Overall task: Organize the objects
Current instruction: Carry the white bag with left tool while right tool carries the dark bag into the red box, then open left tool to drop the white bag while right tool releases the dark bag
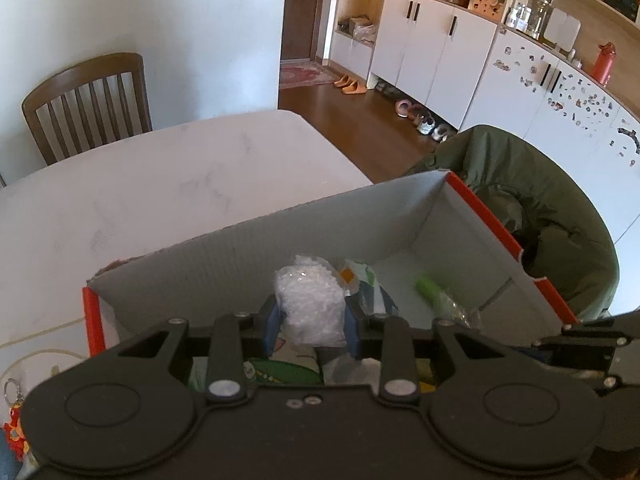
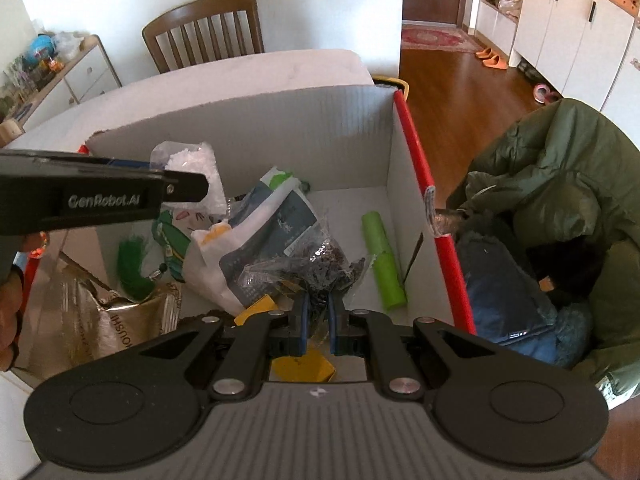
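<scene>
Our left gripper [image 1: 311, 322] pinches a bag of white bits [image 1: 310, 300], held up over the box [image 1: 400, 216]. Our right gripper [image 2: 317, 320] is nearly closed on a clear bag of dark bits [image 2: 316, 264], low inside the same box. Around them lie a green roll [image 2: 383, 258], a grey pouch [image 2: 276, 236], a gold packet [image 2: 120, 320] and a green tassel [image 2: 132, 268], so we judge most of the tidying done, with these two bags yet to settle. On the table [image 1: 160, 184] a red keychain [image 1: 14, 432] waits outside, half cut off. The box floor beneath both tools is hidden, and the pouch print is unreadable.
</scene>
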Demonstrator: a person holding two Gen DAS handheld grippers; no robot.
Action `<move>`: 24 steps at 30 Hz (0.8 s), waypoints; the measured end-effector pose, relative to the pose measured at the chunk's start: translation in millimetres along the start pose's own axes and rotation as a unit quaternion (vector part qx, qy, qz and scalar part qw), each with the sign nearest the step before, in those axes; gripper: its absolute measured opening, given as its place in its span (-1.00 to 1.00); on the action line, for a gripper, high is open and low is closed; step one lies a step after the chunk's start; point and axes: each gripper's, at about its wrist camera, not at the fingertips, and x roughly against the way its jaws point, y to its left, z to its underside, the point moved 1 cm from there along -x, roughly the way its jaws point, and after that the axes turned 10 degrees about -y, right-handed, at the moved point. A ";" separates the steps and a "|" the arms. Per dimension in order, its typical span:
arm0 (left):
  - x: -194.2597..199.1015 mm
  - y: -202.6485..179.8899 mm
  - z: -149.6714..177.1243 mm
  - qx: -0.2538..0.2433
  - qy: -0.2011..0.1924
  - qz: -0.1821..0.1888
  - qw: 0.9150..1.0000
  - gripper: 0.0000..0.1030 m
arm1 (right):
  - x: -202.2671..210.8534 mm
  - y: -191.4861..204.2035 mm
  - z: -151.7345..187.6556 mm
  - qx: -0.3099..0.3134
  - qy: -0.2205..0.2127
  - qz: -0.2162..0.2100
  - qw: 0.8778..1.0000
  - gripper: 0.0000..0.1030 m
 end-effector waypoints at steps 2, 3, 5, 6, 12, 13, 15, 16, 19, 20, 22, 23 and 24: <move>-4.4 -0.4 -0.9 0.003 0.006 0.002 1.000 -0.40 | -2.7 1.1 0.9 0.003 0.003 0.001 1.000 -0.82; -6.4 -1.3 -0.3 0.002 0.009 0.005 1.000 -0.40 | -4.2 0.4 0.5 0.004 0.004 0.002 1.000 -0.82; -10.4 -4.3 1.9 -0.004 0.014 0.006 1.000 -0.40 | -7.1 -0.3 1.0 0.004 0.007 0.003 1.000 -0.82; -12.5 -5.0 2.9 -0.005 0.017 0.006 1.000 -0.40 | -8.5 -0.8 1.4 0.004 0.009 0.003 1.000 -0.82; -22.0 -3.3 5.0 -0.004 0.029 0.006 1.000 -0.40 | -8.6 -2.2 5.9 0.017 0.011 0.001 1.000 -0.82; -23.6 -2.2 4.7 -0.003 0.032 0.006 0.999 -0.40 | -7.7 -2.3 6.5 0.020 0.010 0.000 1.000 -0.82; -26.7 0.4 4.8 0.001 0.039 0.006 0.999 -0.40 | -5.8 -2.1 7.6 0.023 0.009 -0.003 1.000 -0.82; -28.7 1.7 5.0 0.000 0.044 0.005 0.999 -0.39 | -4.6 -1.9 7.1 0.024 0.009 -0.006 1.000 -0.82; -32.4 4.8 6.3 -0.003 0.055 0.001 0.999 -0.37 | -1.7 -2.9 7.6 0.025 0.008 -0.010 1.000 -0.81; -32.9 5.8 6.6 -0.002 0.057 0.003 0.998 -0.34 | -1.2 -4.2 8.1 0.023 0.010 -0.012 1.000 -0.81; -33.3 6.4 7.3 -0.003 0.062 0.003 0.998 -0.32 | -0.6 -6.8 8.1 0.016 0.013 -0.010 1.000 -0.80; -32.5 6.3 7.0 -0.004 0.061 0.002 0.998 -0.31 | 0.3 -8.6 8.3 0.012 0.012 -0.011 1.000 -0.80; -31.5 6.3 7.0 -0.004 0.062 0.002 0.998 -0.31 | 1.1 -9.2 7.7 0.011 0.011 -0.013 1.000 -0.80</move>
